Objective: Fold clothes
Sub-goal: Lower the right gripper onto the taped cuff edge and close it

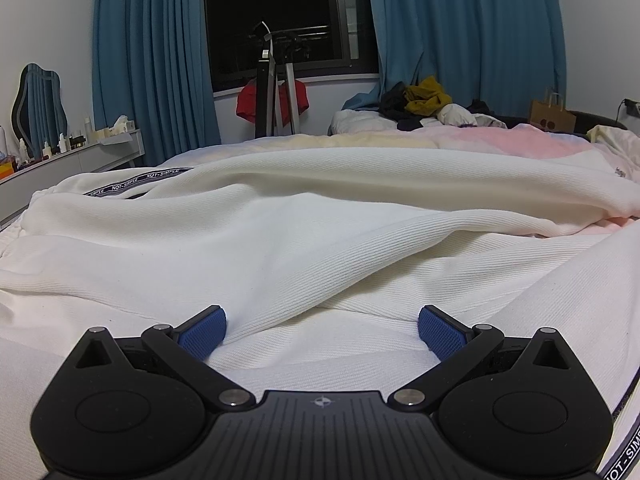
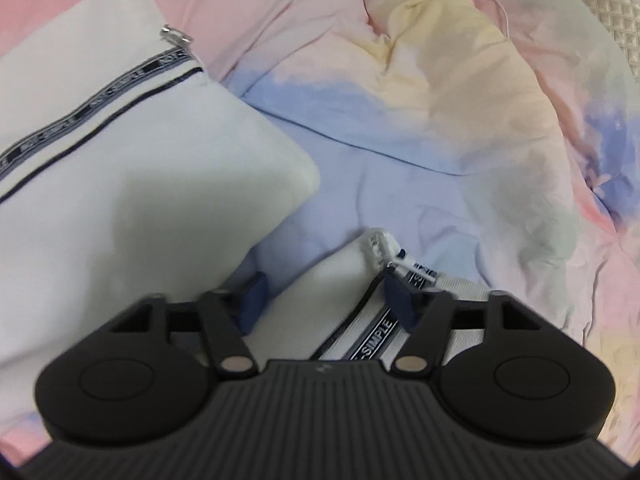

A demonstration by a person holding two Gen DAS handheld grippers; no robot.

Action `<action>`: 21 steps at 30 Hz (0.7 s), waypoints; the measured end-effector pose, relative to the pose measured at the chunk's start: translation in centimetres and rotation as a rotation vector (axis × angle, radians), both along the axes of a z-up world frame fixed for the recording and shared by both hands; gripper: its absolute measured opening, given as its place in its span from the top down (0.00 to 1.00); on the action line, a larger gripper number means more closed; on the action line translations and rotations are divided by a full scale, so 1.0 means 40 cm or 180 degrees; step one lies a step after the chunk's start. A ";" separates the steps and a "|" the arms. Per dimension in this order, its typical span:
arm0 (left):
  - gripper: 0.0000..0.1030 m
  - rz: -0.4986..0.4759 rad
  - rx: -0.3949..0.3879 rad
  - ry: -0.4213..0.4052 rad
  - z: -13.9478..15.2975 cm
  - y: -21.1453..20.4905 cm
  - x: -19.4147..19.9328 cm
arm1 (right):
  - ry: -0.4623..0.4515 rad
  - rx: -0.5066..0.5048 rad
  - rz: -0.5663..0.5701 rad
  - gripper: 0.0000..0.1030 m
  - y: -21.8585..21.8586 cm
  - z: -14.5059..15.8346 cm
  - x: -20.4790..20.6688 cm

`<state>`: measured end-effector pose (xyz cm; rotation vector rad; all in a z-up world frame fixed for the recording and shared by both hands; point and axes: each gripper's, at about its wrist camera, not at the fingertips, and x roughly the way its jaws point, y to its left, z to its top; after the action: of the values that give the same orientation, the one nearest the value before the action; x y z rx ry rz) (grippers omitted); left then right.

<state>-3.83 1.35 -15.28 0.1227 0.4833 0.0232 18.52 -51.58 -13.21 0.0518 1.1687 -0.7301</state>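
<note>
Pastel bedding (image 2: pixel 440 128) carries an unfolded white jacket (image 1: pixel 280 220). Left tongs (image 1: pixel 322 330) gape, holding nothing; right tongs (image 2: pixel 326 306) straddle its hem at six o'clock, unclamped.

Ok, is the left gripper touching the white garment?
Touching: the left wrist view shows the white garment bunched against both blue pads of the open left gripper.

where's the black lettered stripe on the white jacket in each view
Left wrist: the lettered stripe runs along the white jacket at far left, and again at the bottom right corner.
Right wrist: one stretch crosses the upper left; another lies at bottom centre, inside the right gripper.
Shared landmark: the pink pastel bedding under the jacket.
</note>
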 end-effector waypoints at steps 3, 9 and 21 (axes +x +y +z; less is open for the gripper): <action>0.00 -0.0003 -0.0003 -0.0013 -0.001 0.001 -0.002 | -0.0215 -0.0029 -0.0064 0.94 0.016 0.033 -0.020; 0.00 -0.0002 -0.0001 -0.0001 0.000 0.002 -0.002 | -0.1487 0.0396 -0.0089 0.95 0.030 0.276 -0.105; 0.00 -0.0004 0.0018 0.0039 0.004 0.006 0.000 | -0.2866 0.0615 -0.0750 0.94 -0.025 0.340 -0.485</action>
<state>-3.81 1.59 -15.14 0.1287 0.4955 0.0227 -0.86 -52.59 0.40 0.6257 0.3617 -0.6806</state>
